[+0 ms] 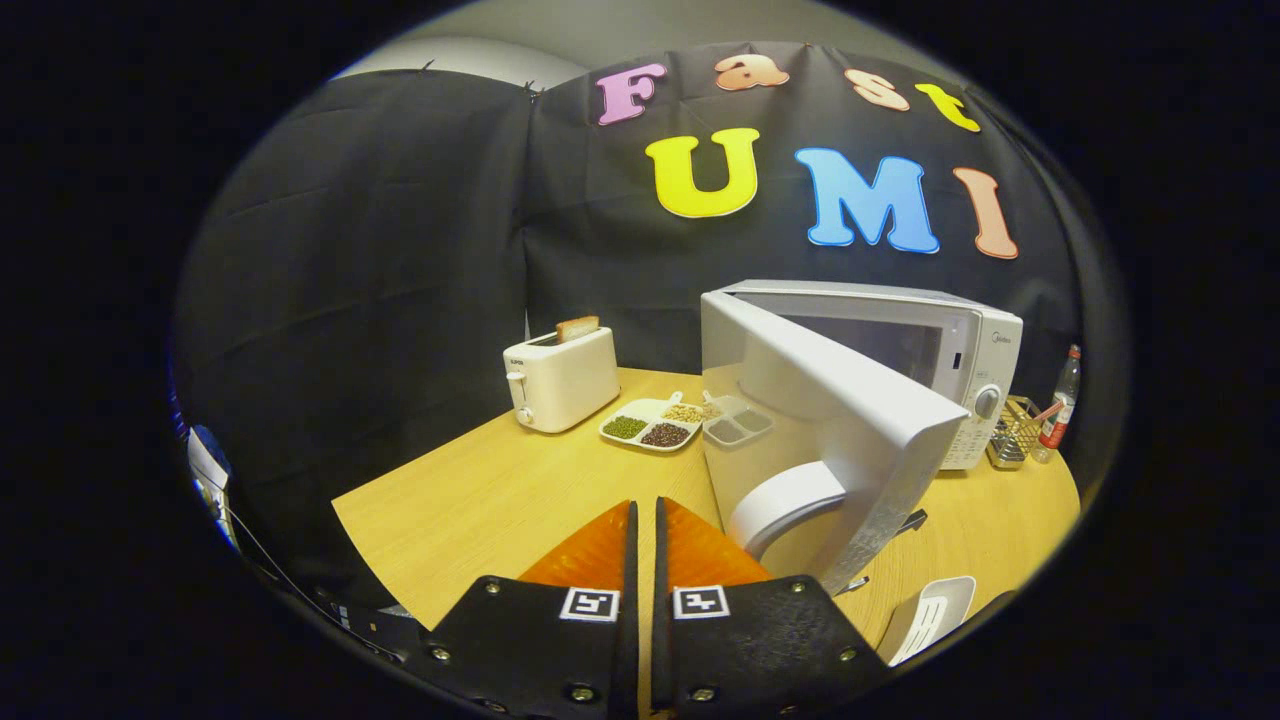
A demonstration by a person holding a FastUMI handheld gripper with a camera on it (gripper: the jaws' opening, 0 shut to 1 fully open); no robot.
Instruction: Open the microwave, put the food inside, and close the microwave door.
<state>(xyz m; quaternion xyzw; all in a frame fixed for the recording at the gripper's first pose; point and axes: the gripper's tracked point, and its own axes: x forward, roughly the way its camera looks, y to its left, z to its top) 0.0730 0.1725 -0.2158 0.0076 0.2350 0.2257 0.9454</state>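
The white microwave (965, 345) stands on the wooden table (480, 500), beyond my fingers and to their right. Its door (830, 440) is swung wide open toward me, with the glossy outer face turned left and mirroring the plate. The food is a white divided plate (655, 422) of beans and grains, lying on the table between the toaster and the open door. My gripper (645, 508) hovers low over the table's near part, just left of the door's free edge. Its fingers are shut together and hold nothing.
A white toaster (562, 380) with a slice of bread standing in it sits left of the plate. A wire basket (1012, 432) and a bottle (1062, 400) stand right of the microwave. A white ribbed object (930, 615) lies at the near right.
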